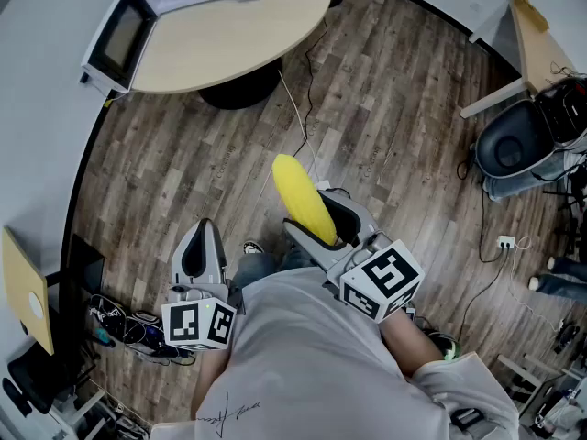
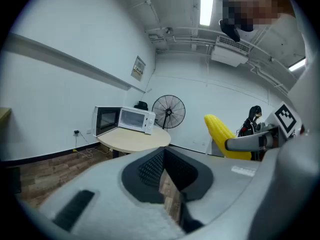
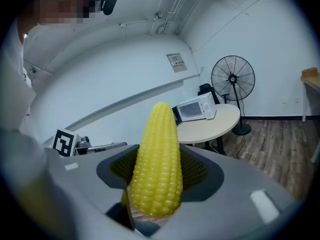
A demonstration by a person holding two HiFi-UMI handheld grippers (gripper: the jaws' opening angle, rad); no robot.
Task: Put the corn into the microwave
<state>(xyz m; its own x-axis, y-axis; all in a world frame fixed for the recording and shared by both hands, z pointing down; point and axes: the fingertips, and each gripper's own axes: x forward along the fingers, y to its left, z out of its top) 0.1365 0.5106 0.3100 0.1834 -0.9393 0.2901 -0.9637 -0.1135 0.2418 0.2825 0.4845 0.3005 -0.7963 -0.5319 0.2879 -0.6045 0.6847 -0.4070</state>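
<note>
**A:** Status?

**B:** Approx. halfway, by my read. You've got the corn [image 1: 305, 199] pinched in your right claw [image 1: 323, 229], thick end btw the pads, tip pointing fwd and up. It's off the floor, in front of you. The pick-up's done.

**A:** What's left?

**B:** The carry and the drop-off. The microwave [image 1: 156, 12] sits on the round table [image 1: 248, 39], well apart from you across the wood floor [image 1: 385, 126]. Its door's swung open already, so prob. no need to touch that. You walk over, slide the corn in and let go.

**A:** Left side?

**B:** Your left claw [image 1: 200, 250] is pressed nearly together w/ nothing in it, only a sliver of floor showing thru. It's free if the door needs steadying.

**A:** The corn itself?

**B:** Bright yellow, no husk, neat kernel rows, tapered at the far end. It looks glossy, maybe plastic, but I can't say for sure. It's rounded, so it could roll once you set it down.
</note>
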